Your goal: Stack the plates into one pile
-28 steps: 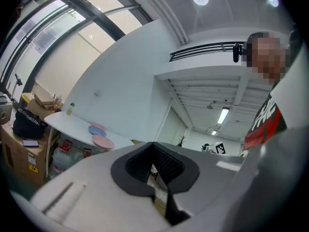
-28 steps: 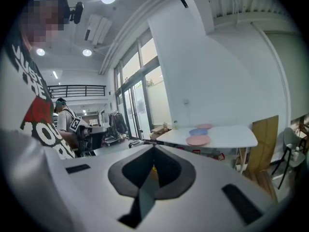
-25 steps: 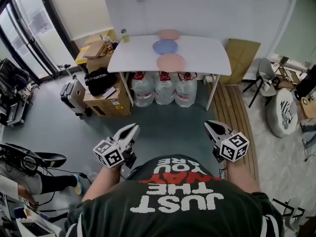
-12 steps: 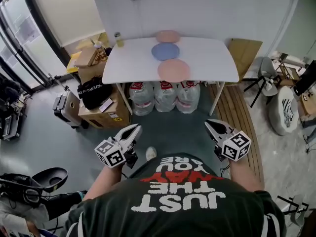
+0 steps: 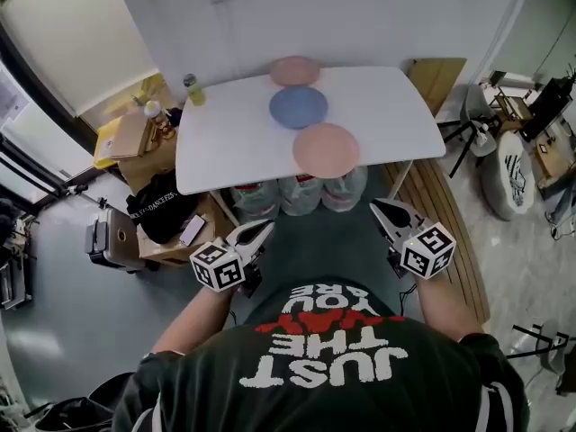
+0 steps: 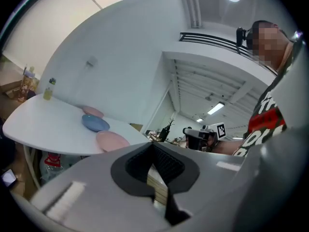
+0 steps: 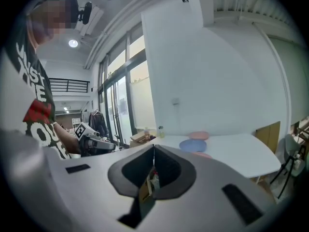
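Observation:
Three plates lie apart in a row on a white table point(image 5: 225, 138): a pink plate point(image 5: 326, 149) near the front edge, a blue plate point(image 5: 298, 106) in the middle, and a second pink plate point(image 5: 294, 70) at the back. My left gripper point(image 5: 264, 230) and right gripper point(image 5: 379, 207) hang in front of the table, short of its front edge, both shut and holding nothing. The left gripper view shows the near pink plate point(image 6: 112, 140), the blue plate point(image 6: 95, 123) and the far pink plate point(image 6: 92, 112). The right gripper view shows the blue plate point(image 7: 192, 145) and far pink plate point(image 7: 198, 136).
A small yellow bottle point(image 5: 193, 90) stands at the table's back left corner. Water jugs point(image 5: 297, 193) sit under the table. Cardboard boxes and a black bag point(image 5: 162, 210) lie to the left, a wooden pallet point(image 5: 450, 232) and chairs point(image 5: 504, 169) to the right.
The person has stepped toward the table, so the table and plates sit closer and lower in the head view. Both grippers stay shut and level in front of the body.

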Tool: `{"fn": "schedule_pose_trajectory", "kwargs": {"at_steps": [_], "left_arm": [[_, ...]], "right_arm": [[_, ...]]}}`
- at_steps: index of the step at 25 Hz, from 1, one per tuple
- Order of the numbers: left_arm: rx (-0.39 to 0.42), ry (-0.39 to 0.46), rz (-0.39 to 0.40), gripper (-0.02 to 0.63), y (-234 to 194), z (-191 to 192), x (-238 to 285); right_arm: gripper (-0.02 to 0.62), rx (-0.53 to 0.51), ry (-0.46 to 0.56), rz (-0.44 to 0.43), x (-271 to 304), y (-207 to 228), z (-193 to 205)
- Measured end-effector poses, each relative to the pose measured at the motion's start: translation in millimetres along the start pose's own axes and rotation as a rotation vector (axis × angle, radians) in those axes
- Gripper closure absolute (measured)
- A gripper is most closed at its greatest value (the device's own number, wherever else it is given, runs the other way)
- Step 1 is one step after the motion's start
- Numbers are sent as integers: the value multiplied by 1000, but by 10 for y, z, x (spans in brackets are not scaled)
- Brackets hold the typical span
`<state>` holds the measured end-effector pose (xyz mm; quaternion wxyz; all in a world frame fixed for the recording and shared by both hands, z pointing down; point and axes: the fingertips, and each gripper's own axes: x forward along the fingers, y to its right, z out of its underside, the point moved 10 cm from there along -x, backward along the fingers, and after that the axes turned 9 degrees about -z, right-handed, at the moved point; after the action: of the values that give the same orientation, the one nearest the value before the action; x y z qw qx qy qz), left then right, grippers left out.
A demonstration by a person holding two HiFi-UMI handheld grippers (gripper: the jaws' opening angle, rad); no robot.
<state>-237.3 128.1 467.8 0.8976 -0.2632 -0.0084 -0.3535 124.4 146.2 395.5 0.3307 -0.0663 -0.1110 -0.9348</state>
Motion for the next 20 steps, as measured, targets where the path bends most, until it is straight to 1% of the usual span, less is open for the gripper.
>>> {"fn": "schedule_pose_trajectory", "kwargs": {"at_steps": [6, 8, 11, 12, 13, 16, 17, 20], "left_arm": [[-146, -72, -32, 597, -214, 166, 643], [-177, -103, -77, 597, -241, 230, 842], [-225, -140, -169, 592, -288, 292, 1180], [-257, -150, -193, 578, -359, 307, 1313], [-305, -158, -216, 559, -464, 330, 1451], [-498, -187, -297, 512, -822, 508, 1853], [-541, -204, -322, 502, -921, 591, 1982], [-600, -238, -373, 464, -1148, 763, 2341]], "right_arm": [[589, 34, -27, -20, 165, 420, 26], [589, 37, -39, -42, 176, 576, 55], [589, 37, -56, -89, 130, 794, 69], [589, 36, -61, -103, 139, 861, 72], [589, 35, -66, -115, 164, 925, 82], [589, 38, -77, -131, 208, 1084, 157], [589, 40, -79, -131, 196, 1130, 190], [589, 56, -90, -118, 121, 1280, 298]]}}
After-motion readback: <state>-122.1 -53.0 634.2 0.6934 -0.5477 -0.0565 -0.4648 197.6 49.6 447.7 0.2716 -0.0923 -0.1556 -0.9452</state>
